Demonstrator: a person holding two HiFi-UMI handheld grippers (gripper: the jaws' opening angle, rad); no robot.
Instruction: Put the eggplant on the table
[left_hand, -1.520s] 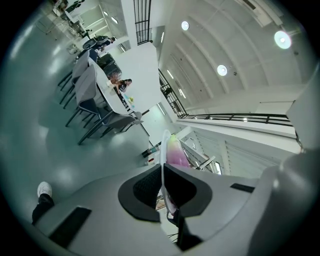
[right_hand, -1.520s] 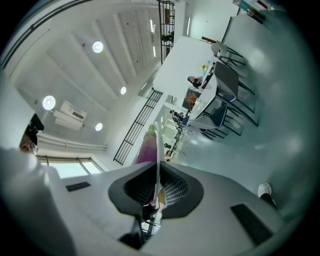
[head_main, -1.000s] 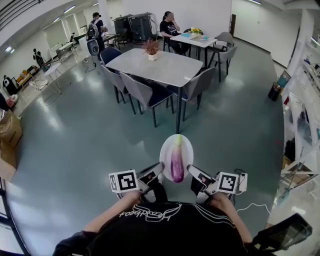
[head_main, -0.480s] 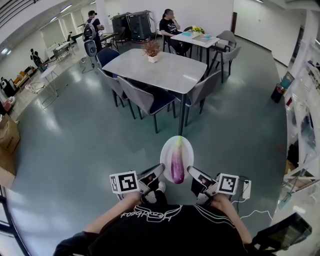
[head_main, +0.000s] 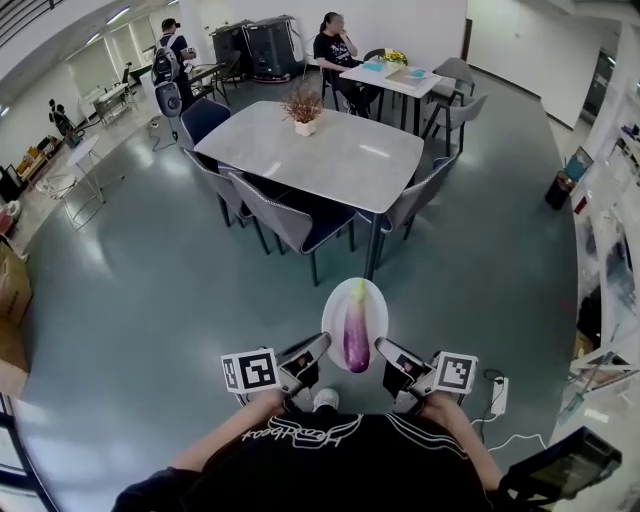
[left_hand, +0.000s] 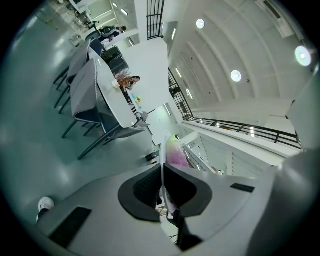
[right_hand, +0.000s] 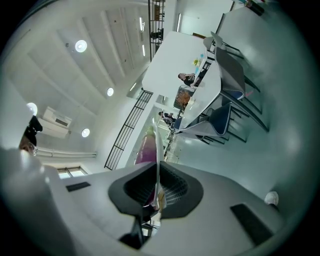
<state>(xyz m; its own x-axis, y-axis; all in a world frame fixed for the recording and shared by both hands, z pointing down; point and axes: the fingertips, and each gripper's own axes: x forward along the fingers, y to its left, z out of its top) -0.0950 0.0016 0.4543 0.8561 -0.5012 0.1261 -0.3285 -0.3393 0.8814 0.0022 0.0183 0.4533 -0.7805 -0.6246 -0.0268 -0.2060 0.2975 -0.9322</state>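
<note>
From where I stand, nearest is the person's dark top and a pale shoe (head_main: 325, 399) on the grey floor. Just ahead of that, both tools are held out level. The left gripper (head_main: 319, 346) is clenched on the left rim of a white plate (head_main: 340, 302), and its own view shows the thin edge pinched between the dark pads. The right gripper (head_main: 383, 348) grasps the opposite rim the same way. On the plate lies the purple eggplant (head_main: 356, 335), loose and lengthwise, its pale green end pointing away from the person. So the eggplant is in the air between the two grippers, not yet on any table.

On the floor to the right sits a white power strip (head_main: 498, 393) with its cable. Farther on, well apart from the plate, is the grey dining table (head_main: 340, 155), with grey chairs (head_main: 285, 212) pushed in along its near sides and a potted plant (head_main: 303, 105) toward its far end. Beyond that a seated person (head_main: 330, 45) is at a smaller table.

As I judge it, the weak point is the hold: two thin pinches on a rim. If one hand dips, or the two drift apart, the plate tips and the eggplant rolls off. A forward tilt would slide it over the far edge. The chair backs could also catch the plate on the way in.
</note>
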